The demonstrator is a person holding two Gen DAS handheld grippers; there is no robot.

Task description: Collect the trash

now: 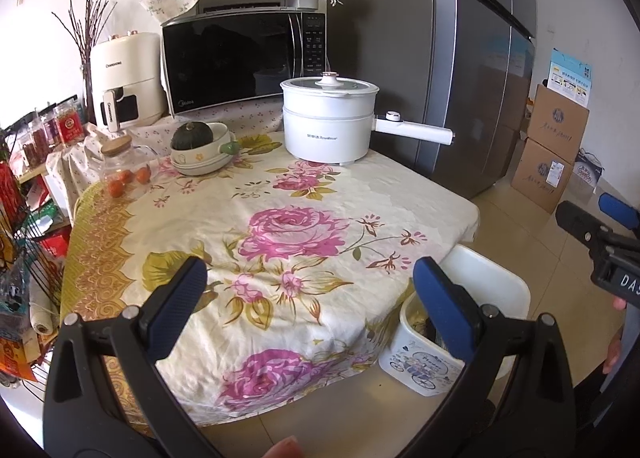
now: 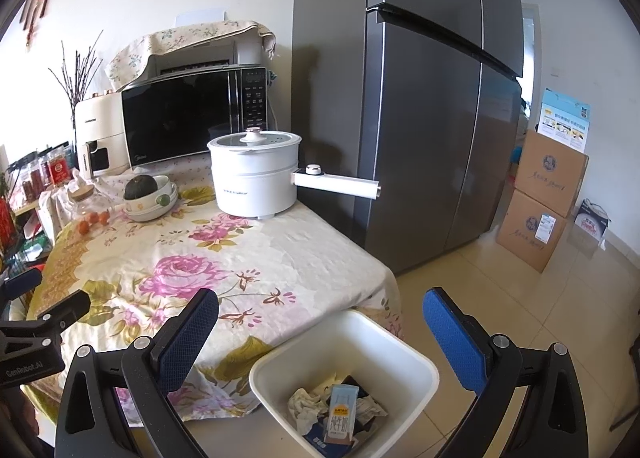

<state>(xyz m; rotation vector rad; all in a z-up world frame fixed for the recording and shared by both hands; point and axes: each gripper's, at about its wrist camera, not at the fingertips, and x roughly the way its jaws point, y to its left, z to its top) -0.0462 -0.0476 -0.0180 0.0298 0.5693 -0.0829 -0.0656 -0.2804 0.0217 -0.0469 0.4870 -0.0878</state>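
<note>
Left wrist view: left gripper (image 1: 308,296) spread wide, grasping nothing, above floral table (image 1: 280,194); white trash bin (image 1: 496,282) beside table corner.
Right wrist view: right gripper (image 2: 320,324) released, empty, over bin (image 2: 276,370); milk carton (image 2: 341,412) and crumpled tissue (image 2: 306,404) inside.

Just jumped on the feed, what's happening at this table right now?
A person holds two hand-held grippers, both open and empty. The left hand-held gripper hangs over the floral tablecloth; the right hand-held gripper hangs above the white trash bin, which already holds a milk carton and crumpled tissues. No loose trash shows on the table.
</note>
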